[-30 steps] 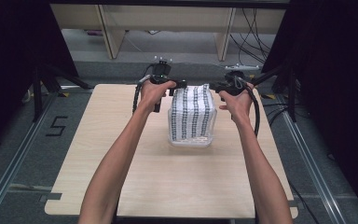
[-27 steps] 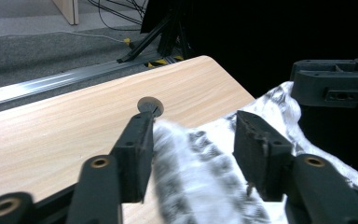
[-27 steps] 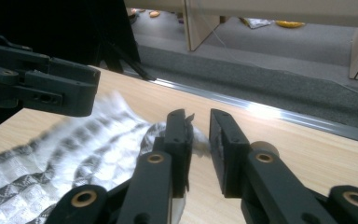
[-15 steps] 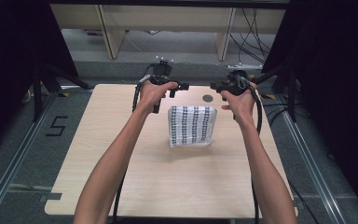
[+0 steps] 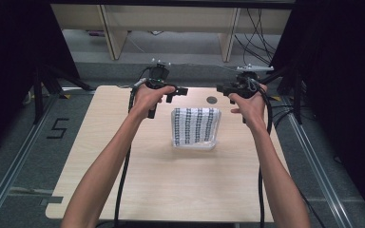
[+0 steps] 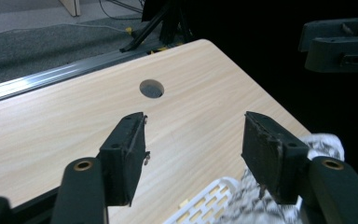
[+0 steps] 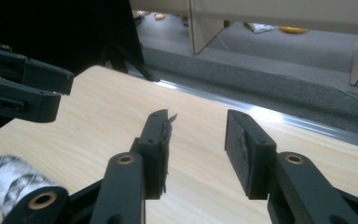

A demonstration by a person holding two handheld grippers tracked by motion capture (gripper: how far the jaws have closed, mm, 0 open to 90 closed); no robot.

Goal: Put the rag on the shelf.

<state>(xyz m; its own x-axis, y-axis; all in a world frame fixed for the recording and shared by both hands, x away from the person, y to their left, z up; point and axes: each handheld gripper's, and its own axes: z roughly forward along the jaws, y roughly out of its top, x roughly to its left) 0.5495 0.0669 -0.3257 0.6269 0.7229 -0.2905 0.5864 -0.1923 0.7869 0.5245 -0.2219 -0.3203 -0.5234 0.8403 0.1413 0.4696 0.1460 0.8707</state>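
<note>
Cloth release over the basket, both tools withdrawn.
My left gripper (image 5: 182,90) and right gripper (image 5: 221,88) hang beyond the white basket (image 5: 193,144), jaws just opening with nothing between them, so the patterned cloth (image 5: 195,124) lies draped in and over the basket, near the table's (image 5: 171,190) far edge, just short of its round hole (image 5: 212,100).

I see lots of bare bench (image 5: 171,185) in front of the basket (image 5: 195,142) and on both sides. Only the basket with its folded cloth (image 5: 196,124) blocks the middle, between my grippers.
</note>
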